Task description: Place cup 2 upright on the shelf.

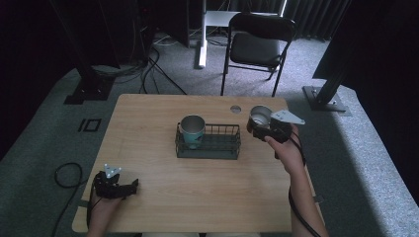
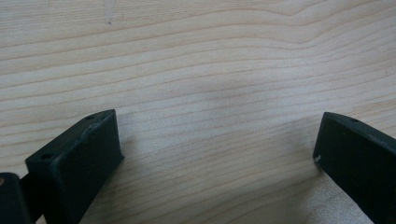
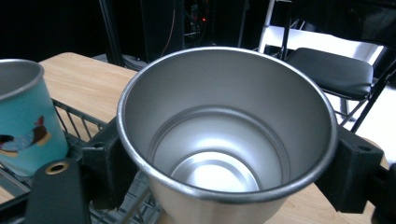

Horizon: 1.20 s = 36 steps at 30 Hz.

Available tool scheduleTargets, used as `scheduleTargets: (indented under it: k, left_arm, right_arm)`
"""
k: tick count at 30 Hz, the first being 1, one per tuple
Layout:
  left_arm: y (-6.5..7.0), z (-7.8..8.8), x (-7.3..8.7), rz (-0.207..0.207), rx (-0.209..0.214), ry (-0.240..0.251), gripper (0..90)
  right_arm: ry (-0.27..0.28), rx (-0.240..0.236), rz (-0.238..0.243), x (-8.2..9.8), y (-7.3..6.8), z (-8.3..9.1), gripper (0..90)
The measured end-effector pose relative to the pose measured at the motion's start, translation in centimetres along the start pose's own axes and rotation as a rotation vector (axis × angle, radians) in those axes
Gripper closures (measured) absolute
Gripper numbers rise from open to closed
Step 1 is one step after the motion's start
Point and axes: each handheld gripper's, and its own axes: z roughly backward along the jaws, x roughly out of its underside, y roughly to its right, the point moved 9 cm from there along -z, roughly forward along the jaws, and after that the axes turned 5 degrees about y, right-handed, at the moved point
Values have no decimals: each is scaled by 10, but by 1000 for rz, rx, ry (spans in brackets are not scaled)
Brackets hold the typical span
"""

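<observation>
Steel cup, upright and empty, is held clenched between the two black jaws of the right gripper, one jaw pressed against each side of its wall just below the rim. In the high view the cup is seen raised over the table near its far right corner, just beyond the right end of a black wire basket. The basket is placed at the middle of the table, somewhat toward the far edge. A teal cup with a metal interior is stood upright in the left end of the basket; in the right gripper view the teal cup is shown to bear a small printed figure on its side. A round hole is cut through the tabletop close to the far edge, just beside the held cup.

The left gripper is rested on the table near the near left corner, well apart from the basket. In the left gripper view its jaws are seen spread wide, released, with bare wood grain between them and nothing grasped.

A black folding chair is stood on the grey carpet beyond the far edge.
</observation>
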Motion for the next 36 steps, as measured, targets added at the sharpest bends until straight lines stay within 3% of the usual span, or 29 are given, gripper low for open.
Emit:
scheduleTargets:
  k: [22, 36]
  left_arm:
    - [0, 0, 0, -2, 1, -1, 14]
    - [0, 0, 0, -2, 0, -1, 14]
  right_arm:
    - [6, -78, 19, -17, -40, -11, 182]
    - [-10, -128, 46, -14, -67, -24, 182]
